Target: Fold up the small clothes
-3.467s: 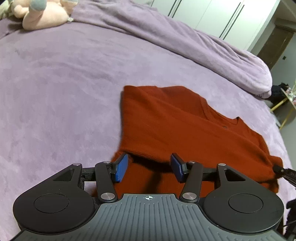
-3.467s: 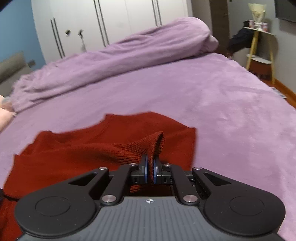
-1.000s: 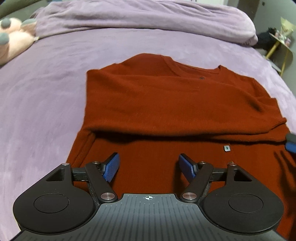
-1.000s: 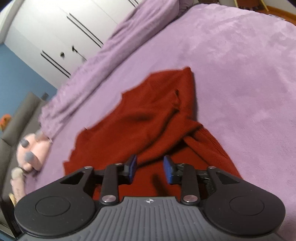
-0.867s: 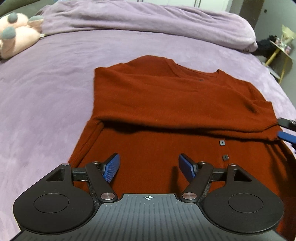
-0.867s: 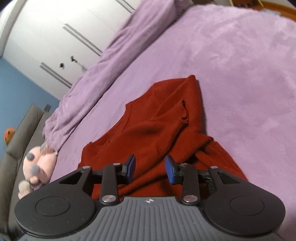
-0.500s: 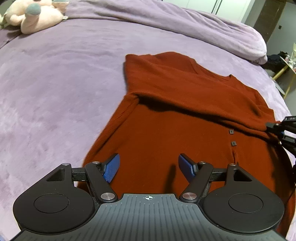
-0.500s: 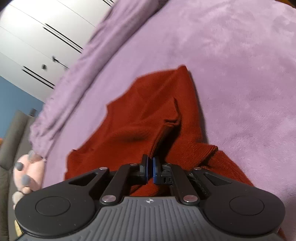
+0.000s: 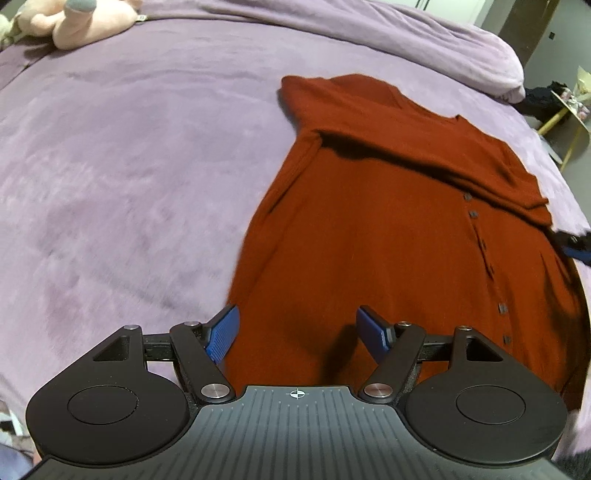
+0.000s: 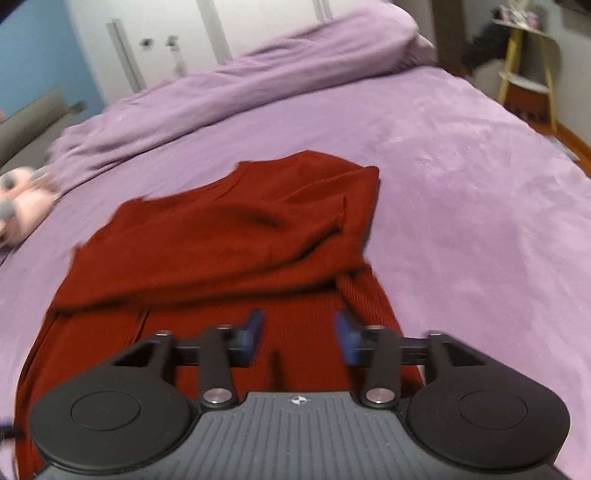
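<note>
flat on the purple bedspread [image 9: 129, 166] lies a rust-red knitted cardigan [image 9: 388, 229], front up, with a line of small dark buttons [image 9: 480, 240] running down its placket. a sleeve is folded across the chest, from the shoulder on the picture's left to the far right edge, and it casts a dark shadow on the body below it. in the right wrist view the same cardigan [image 10: 229, 243] shows the folded sleeve as a rumpled band, its ribbed cuff lying near the garment's right edge.

the left gripper [image 9: 297, 330] hangs over the cardigan's lower part with its jaws spread wide; the left blue pad sits over the garment's side edge where it meets the bedspread, the right pad over the red knit, and nothing is between them. whether the pads touch the cloth i cannot tell.

the right gripper [image 10: 299, 336] is blurred, above the lower body of the cardigan just below the folded sleeve. its jaws have just been opening and stand apart, with only the flat knit seen through the gap, nothing gripped.

beyond the cardigan, a rolled purple duvet [image 10: 258, 81] lies along the far side of the bed, and a pink plush toy [image 9: 85, 18] rests near the far left corner.
</note>
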`<move>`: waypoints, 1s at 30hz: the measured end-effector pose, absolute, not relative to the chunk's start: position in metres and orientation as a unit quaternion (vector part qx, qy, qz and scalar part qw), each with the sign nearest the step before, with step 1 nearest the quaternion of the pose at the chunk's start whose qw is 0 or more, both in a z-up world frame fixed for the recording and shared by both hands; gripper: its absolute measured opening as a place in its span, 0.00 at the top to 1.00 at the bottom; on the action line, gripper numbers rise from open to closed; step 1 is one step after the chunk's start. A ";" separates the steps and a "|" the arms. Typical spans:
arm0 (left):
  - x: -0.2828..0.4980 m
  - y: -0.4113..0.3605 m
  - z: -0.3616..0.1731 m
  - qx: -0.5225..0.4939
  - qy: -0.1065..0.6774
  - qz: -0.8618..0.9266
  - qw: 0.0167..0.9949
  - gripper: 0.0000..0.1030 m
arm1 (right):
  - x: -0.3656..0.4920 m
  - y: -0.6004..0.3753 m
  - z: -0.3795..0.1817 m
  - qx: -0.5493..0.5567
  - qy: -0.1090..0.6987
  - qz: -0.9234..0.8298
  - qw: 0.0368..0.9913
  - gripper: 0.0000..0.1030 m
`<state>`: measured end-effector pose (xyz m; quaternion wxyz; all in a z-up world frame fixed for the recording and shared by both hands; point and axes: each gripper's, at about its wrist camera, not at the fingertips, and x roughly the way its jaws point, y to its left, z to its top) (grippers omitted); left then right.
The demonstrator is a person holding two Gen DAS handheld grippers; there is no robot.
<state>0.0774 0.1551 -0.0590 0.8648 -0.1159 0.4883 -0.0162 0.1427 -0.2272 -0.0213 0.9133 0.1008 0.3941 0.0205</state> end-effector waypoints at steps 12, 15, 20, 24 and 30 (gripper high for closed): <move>0.031 0.180 -0.081 -0.189 0.524 -0.041 0.829 0.24 | -0.021 -0.302 -0.042 0.222 0.439 0.027 0.871 0.45; 0.029 0.183 -0.085 -0.217 0.529 -0.044 0.819 0.34 | -0.022 -0.306 -0.049 0.248 0.451 0.040 0.856 0.56; 0.026 0.182 -0.086 -0.227 0.540 -0.075 0.807 0.60 | -0.014 -0.296 -0.057 0.236 0.466 0.049 0.851 0.64; 0.026 0.181 -0.090 -0.238 0.548 -0.089 0.797 0.89 | -0.011 -0.294 -0.060 0.239 0.475 0.048 0.845 0.78; 0.031 0.186 -0.072 -0.277 0.516 -0.117 0.802 0.93 | -0.006 -0.309 -0.060 0.322 0.481 0.079 0.812 0.95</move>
